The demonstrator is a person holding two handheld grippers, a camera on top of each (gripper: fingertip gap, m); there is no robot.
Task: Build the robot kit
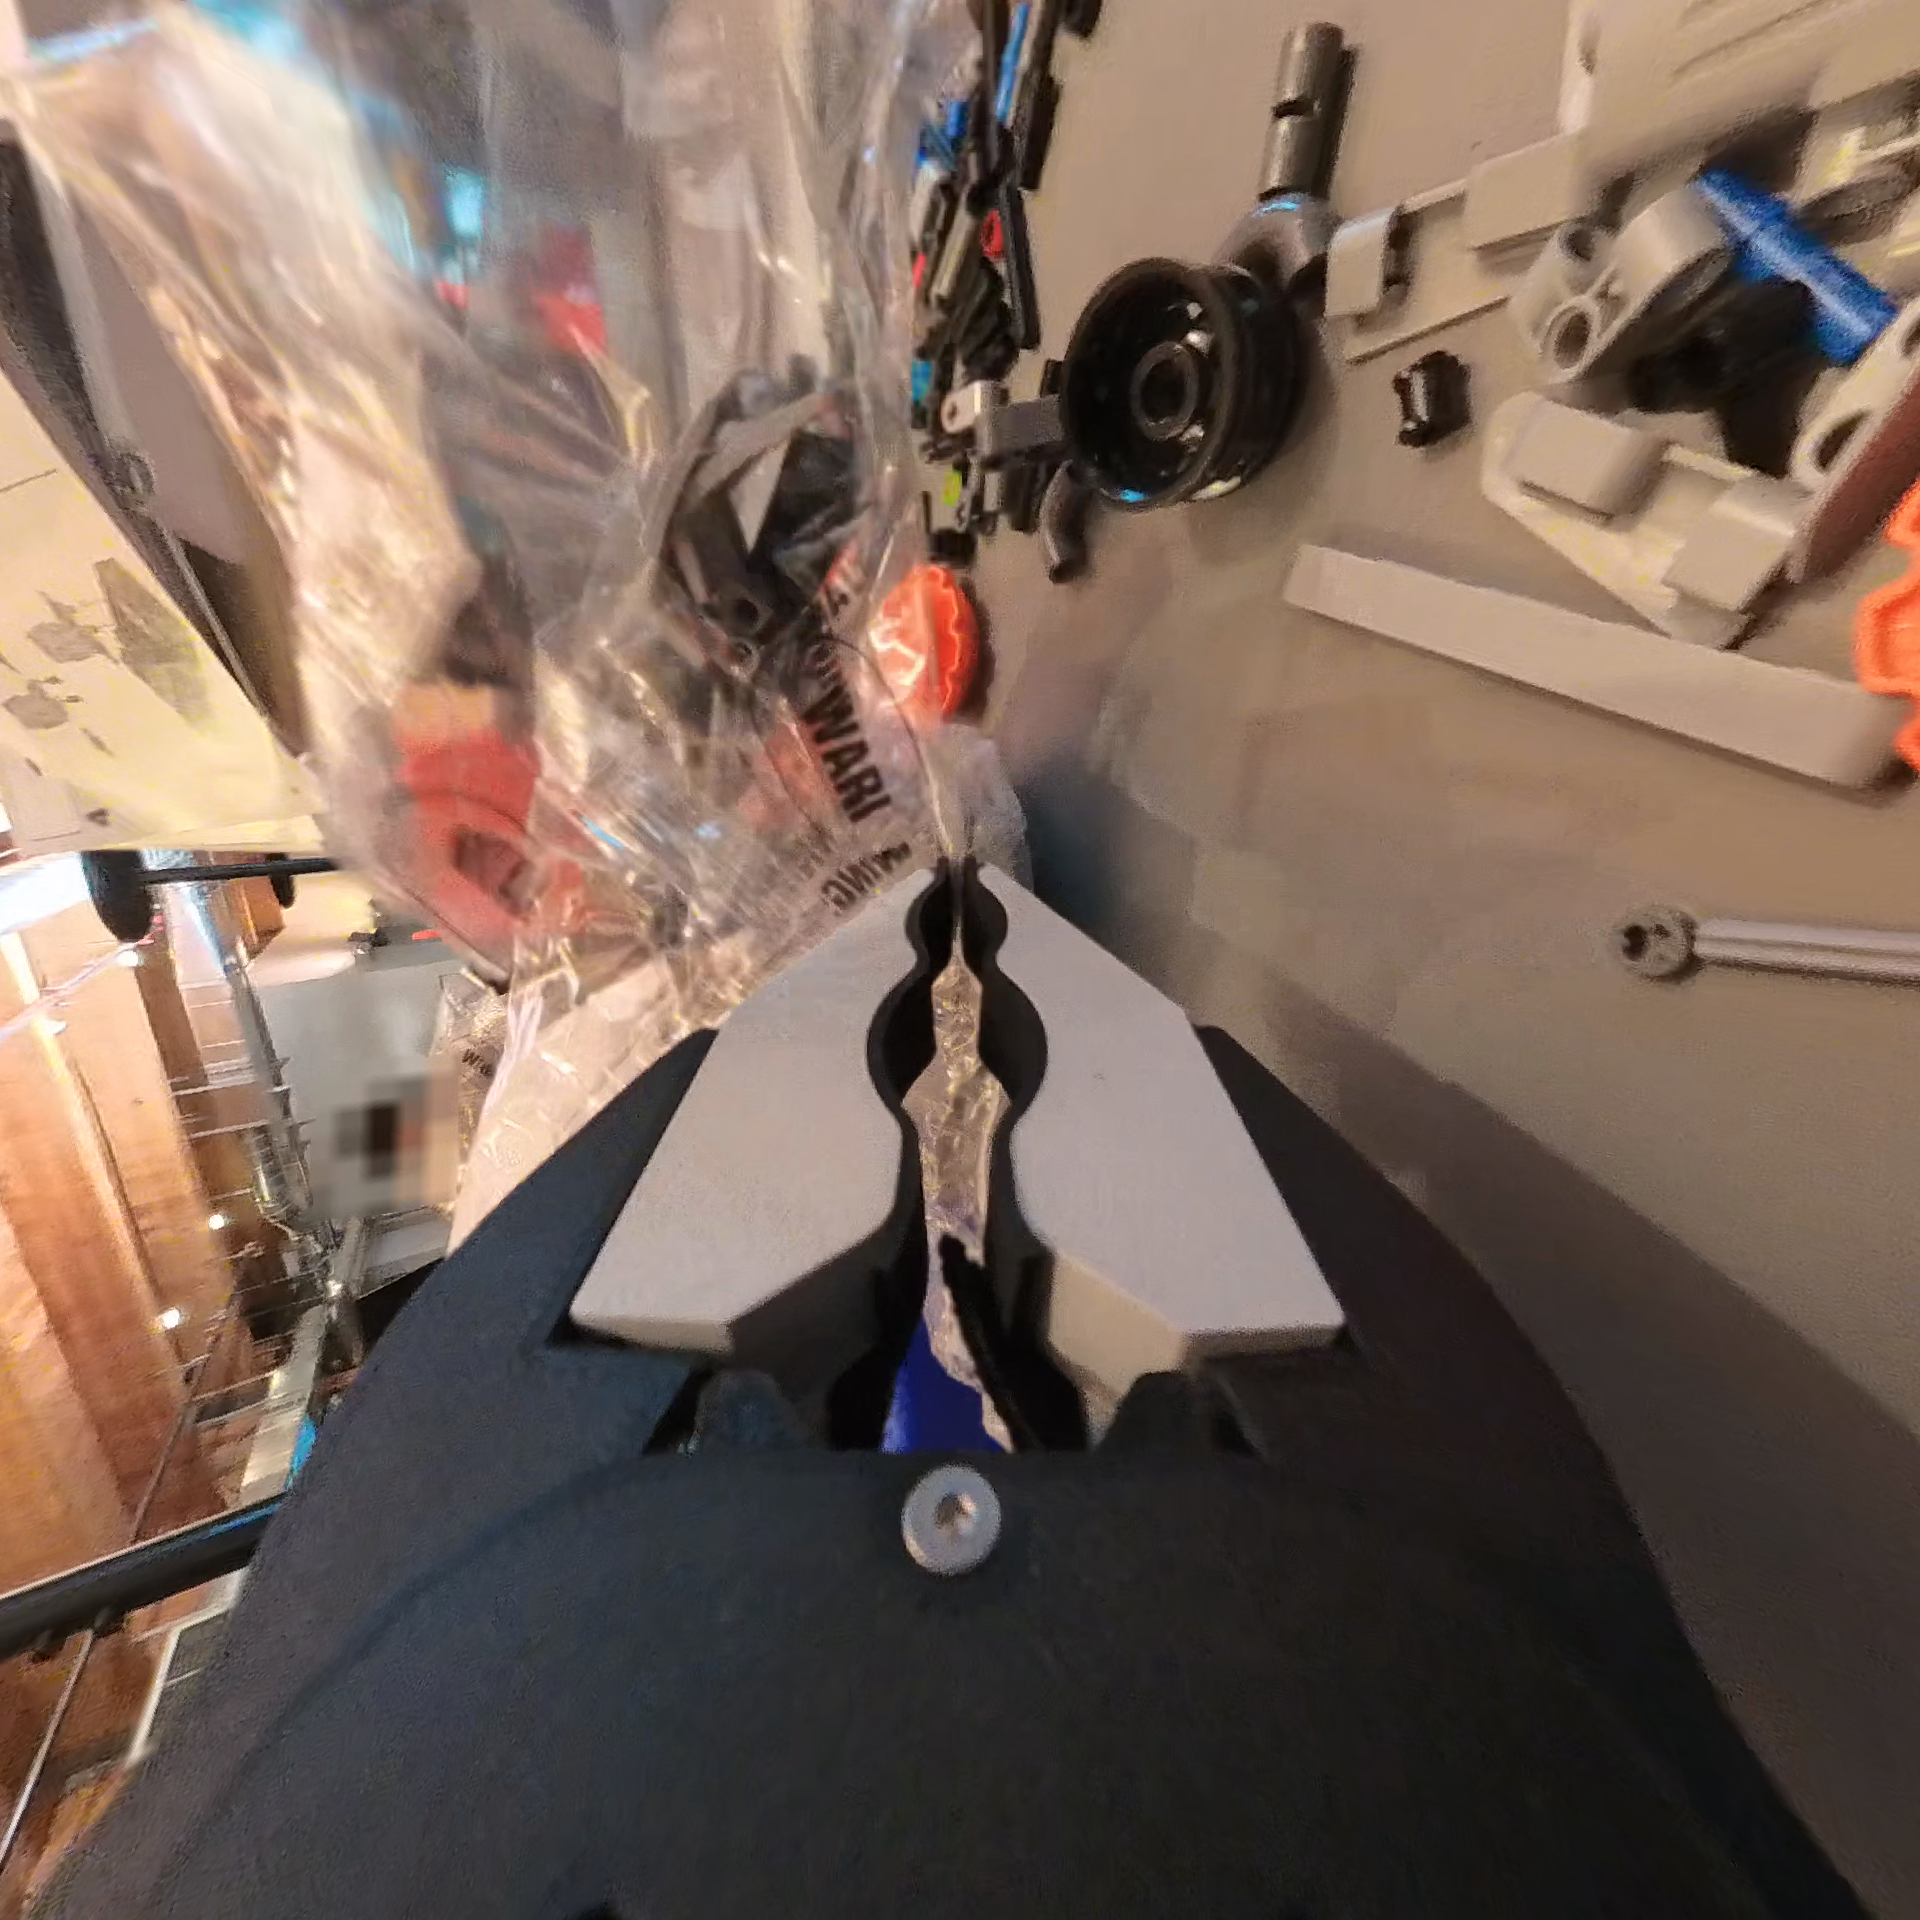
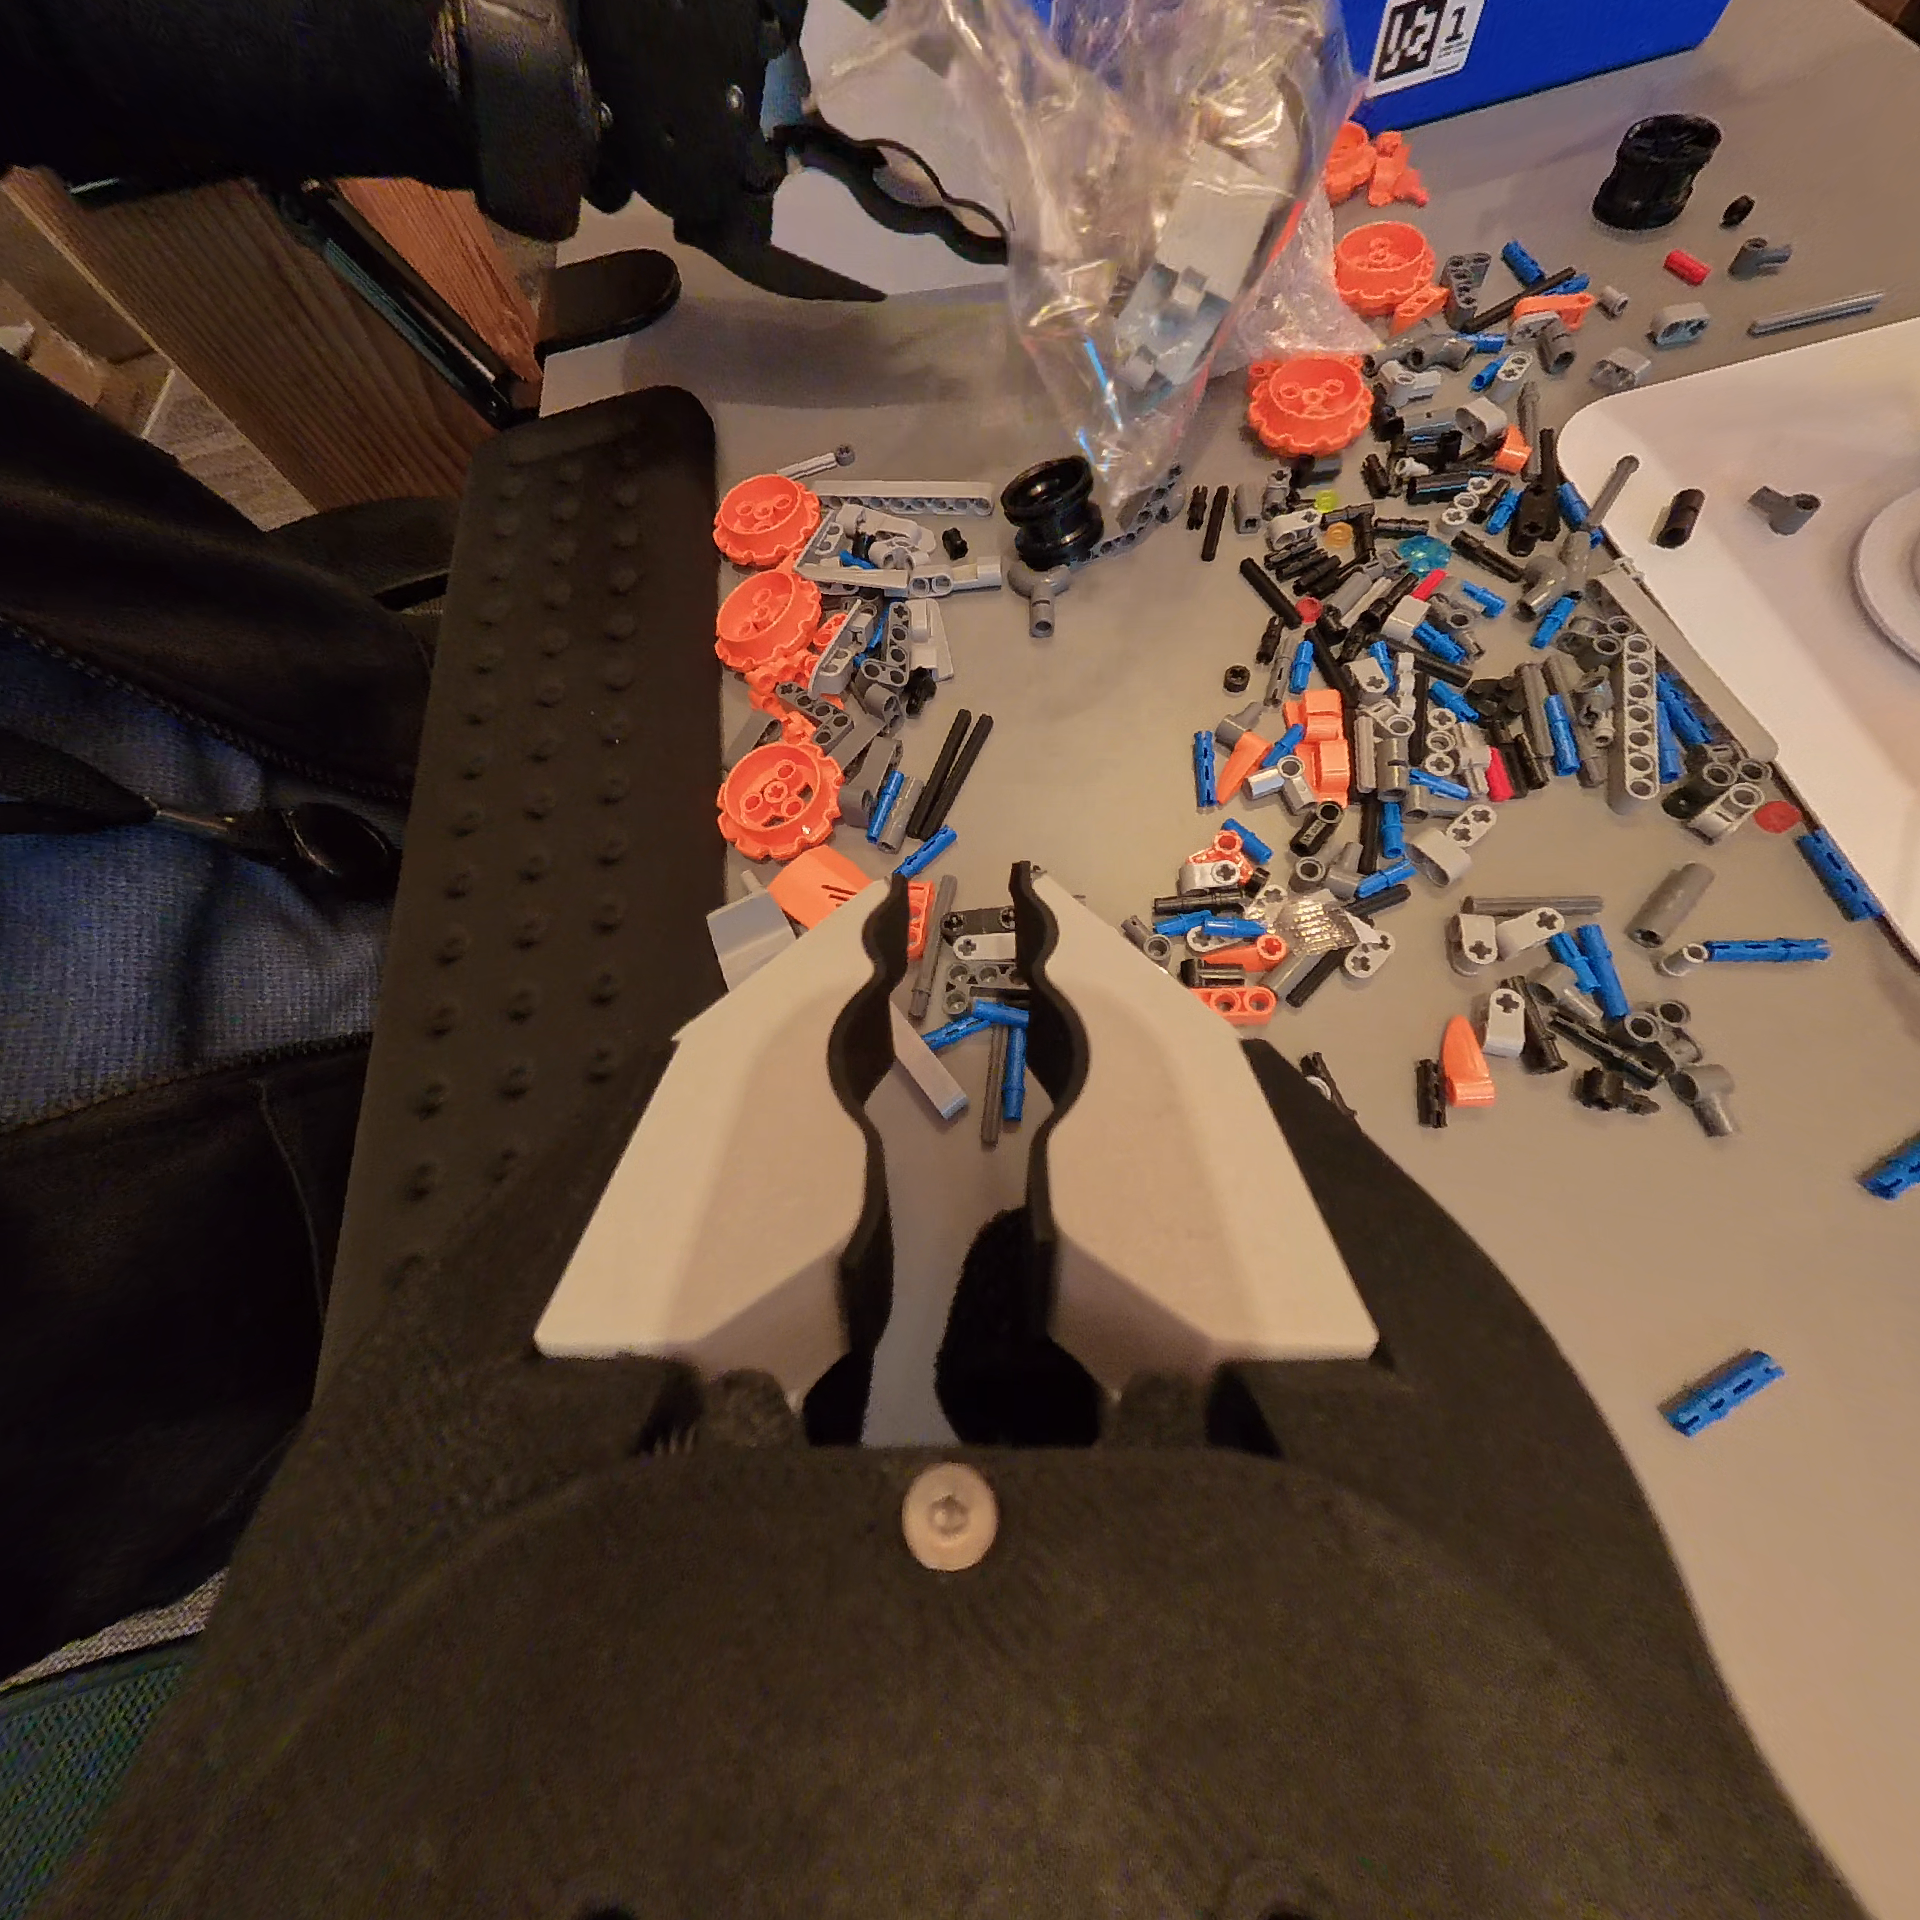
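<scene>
Grey tabletop [image 2: 1122,717] runs under both my tools, strewn with small plastic building parts. My left gripper [image 1: 958,883] has its jaws pressed together on a crumpled edge of a clear plastic bag [image 1: 582,540]; the film runs down the whole gap between the pale fingers [image 1: 790,1122], and the bag billows up and to the left of the tips, with grey, black and orange pieces inside. Just past the tips on the right lies an orange toothed wheel [image 1: 928,655], and farther out a black wheel hub [image 1: 1179,384] and grey beams [image 1: 1590,665].

My right gripper [image 2: 958,883] stands partly open and holds nothing. Between and just beyond its fingers [image 2: 1143,1143] I see grey, black and blue pins [image 2: 987,1023] on the table. To the left of the tips sits a row of orange wheels [image 2: 774,623] beside a studded black plate [image 2: 540,831]; the bag [image 2: 1143,229] hangs well ahead, and the loose scatter [image 2: 1475,727] spreads right toward a white tray [image 2: 1745,623].
</scene>
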